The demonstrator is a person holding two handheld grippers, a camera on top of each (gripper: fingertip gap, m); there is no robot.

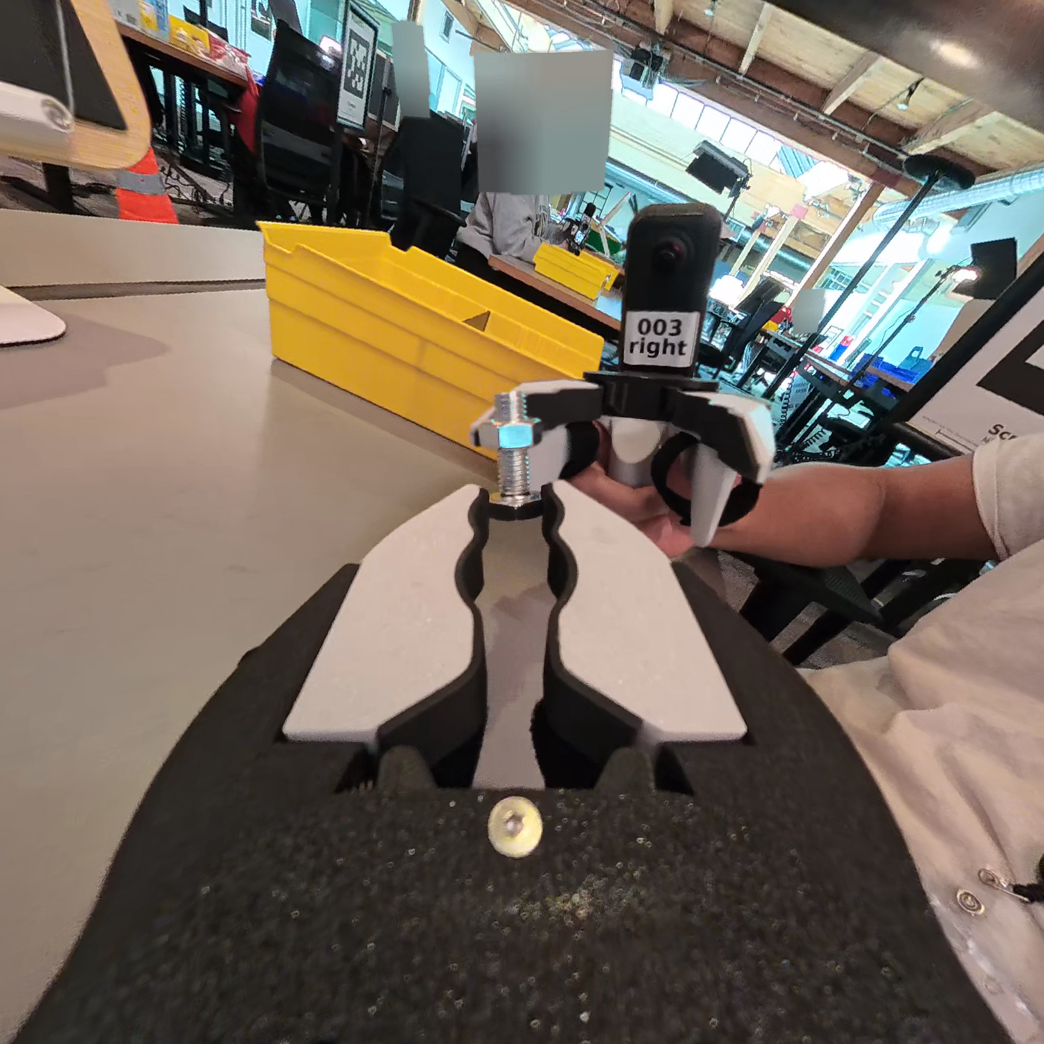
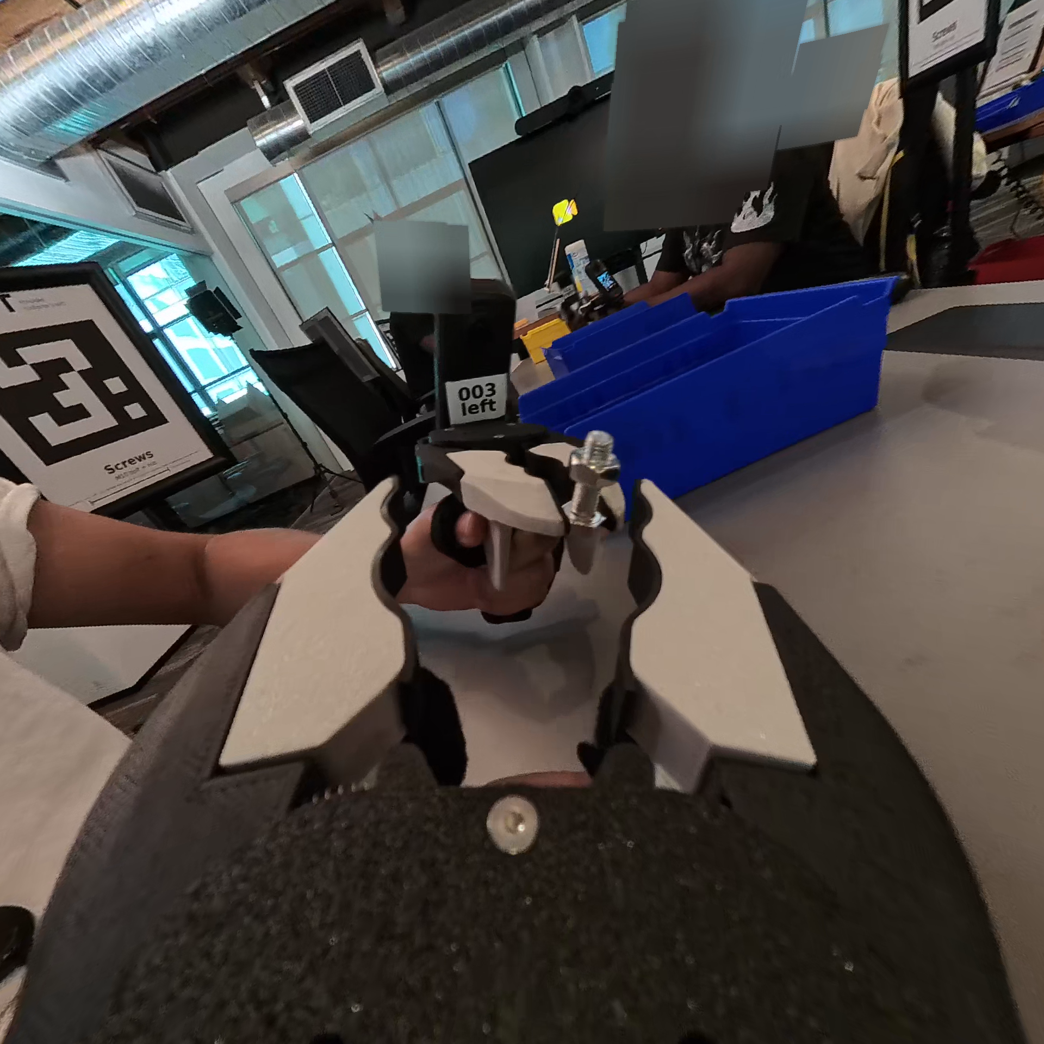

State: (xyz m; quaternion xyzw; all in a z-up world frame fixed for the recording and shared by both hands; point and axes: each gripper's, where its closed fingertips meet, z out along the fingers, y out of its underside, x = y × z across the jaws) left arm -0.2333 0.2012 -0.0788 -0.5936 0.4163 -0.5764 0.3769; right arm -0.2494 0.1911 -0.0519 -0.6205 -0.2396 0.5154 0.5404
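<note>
My left gripper (image 1: 513,503) is shut on the head of a silver bolt (image 1: 511,469), which stands upright above the fingertips. A hex nut (image 1: 505,435) sits on the thread near the bolt's top. My right gripper (image 2: 517,508) is open wide. In the right wrist view the bolt (image 2: 584,497) and its nut (image 2: 593,463) stand between my spread right fingers, nearer the right-hand finger (image 2: 649,508), with a gap to it. The left wrist view shows the right gripper (image 1: 621,446) facing me, one finger close beside the nut. The left gripper (image 2: 587,525) also shows in the right wrist view.
A yellow bin (image 1: 395,339) stands on the grey table (image 1: 169,508) behind the bolt. A blue bin (image 2: 734,395) with dividers stands at the right. A framed marker board (image 2: 73,384) stands off the table's left edge. People sit at tables beyond.
</note>
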